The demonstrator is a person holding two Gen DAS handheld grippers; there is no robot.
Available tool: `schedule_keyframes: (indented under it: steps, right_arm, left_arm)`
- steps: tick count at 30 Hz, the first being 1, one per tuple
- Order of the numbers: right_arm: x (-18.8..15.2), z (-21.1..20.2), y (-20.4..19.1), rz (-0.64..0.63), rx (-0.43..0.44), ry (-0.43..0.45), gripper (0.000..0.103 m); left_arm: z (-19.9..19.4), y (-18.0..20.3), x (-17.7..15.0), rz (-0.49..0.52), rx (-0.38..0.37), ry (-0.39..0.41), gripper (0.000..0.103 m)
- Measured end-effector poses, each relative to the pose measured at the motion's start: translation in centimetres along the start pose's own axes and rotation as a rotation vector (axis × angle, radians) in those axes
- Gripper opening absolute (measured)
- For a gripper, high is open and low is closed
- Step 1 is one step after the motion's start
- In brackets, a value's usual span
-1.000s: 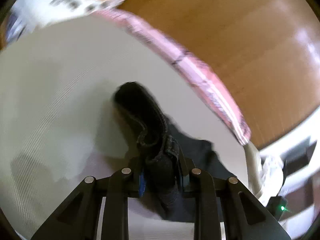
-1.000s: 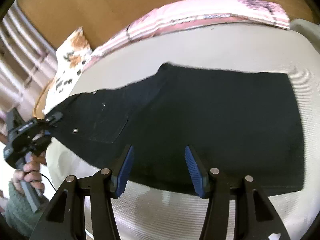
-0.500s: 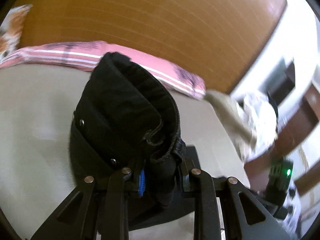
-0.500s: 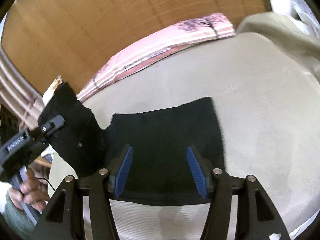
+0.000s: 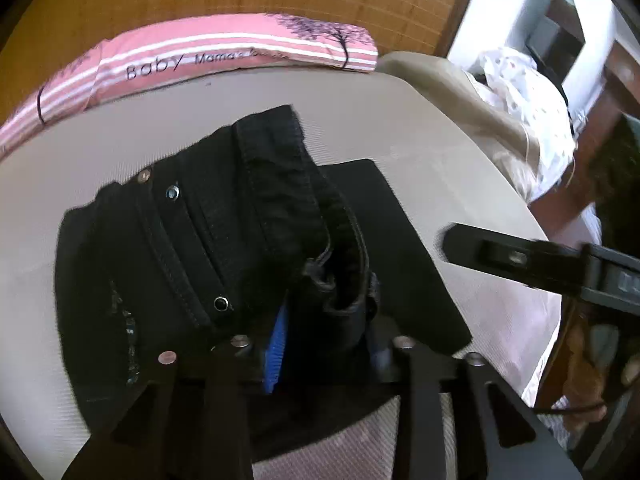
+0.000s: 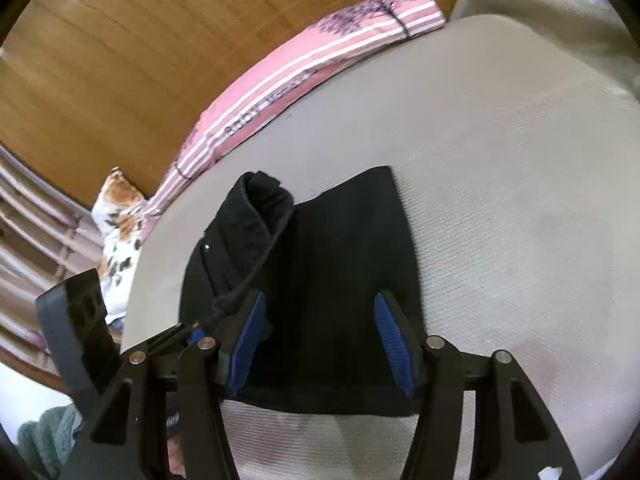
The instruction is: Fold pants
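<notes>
Black pants lie on a beige bed. My left gripper is shut on the waistband end, which it holds folded over the flat leg part. In the right wrist view the pants lie as a short doubled stack, with the waistband roll raised at its left. My right gripper is open, its blue pads standing over the near edge of the pants. The right gripper's body shows at the right of the left wrist view.
A pink striped pillow lies along the wooden headboard. A flowered pillow lies at the far left. A beige blanket and a white cloth lie past the bed's right edge.
My left gripper has carried the waistband end over the legs toward the right gripper, so the long spread pants are now a short stack. The right gripper has stayed open.
</notes>
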State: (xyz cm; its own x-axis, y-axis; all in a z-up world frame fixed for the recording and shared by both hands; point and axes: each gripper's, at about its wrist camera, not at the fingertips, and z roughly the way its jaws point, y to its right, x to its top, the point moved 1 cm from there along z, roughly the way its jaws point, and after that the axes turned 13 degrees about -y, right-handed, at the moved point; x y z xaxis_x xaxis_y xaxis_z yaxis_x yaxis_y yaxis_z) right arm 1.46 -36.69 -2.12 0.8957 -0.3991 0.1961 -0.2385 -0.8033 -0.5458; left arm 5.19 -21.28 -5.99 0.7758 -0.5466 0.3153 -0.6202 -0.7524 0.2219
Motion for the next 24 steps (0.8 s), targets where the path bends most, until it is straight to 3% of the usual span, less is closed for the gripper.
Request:
schedule_keyframes:
  steps: [5, 7, 9, 14, 16, 21, 24]
  right_arm:
    - [1.7, 2.5, 0.4, -0.007, 0.169, -0.099, 0.056]
    - [2.3, 3.6, 0.6, -0.016, 0.168, -0.129, 0.057]
    - [2.9, 4.8, 0.9, -0.025, 0.162, -0.156, 0.057]
    - [4.1, 6.7, 1.9, -0.022, 0.151, -0.201, 0.057]
    - [4.5, 7.3, 2.1, -0.033, 0.186, -0.204, 0.057]
    - [5.8, 8.8, 1.7, -0.064, 0.246, -0.2, 0.056]
    - [6.3, 10.1, 0.7, -0.105, 0.257, -0.23, 0.039]
  left_arm:
    - [-3.0, 0.4, -1.7, 0.097, -0.078, 0.022, 0.049]
    - [-4.2, -0.7, -2.5, 0.09, -0.09, 0.04, 0.051]
    - [-5.0, -2.6, -3.1, 0.047, -0.068, 0.059, 0.056]
    - [-5.2, -8.5, -4.1, -0.137, -0.001, 0.061, 0.056]
    - [-4.7, -10.3, -4.5, -0.194, 0.026, 0.049, 0.056]
    - [-2.9, -11.9, -4.7, -0.233, 0.065, 0.017, 0.056]
    - [-1.6, -11.9, -4.8, -0.229, 0.093, -0.002, 0.056]
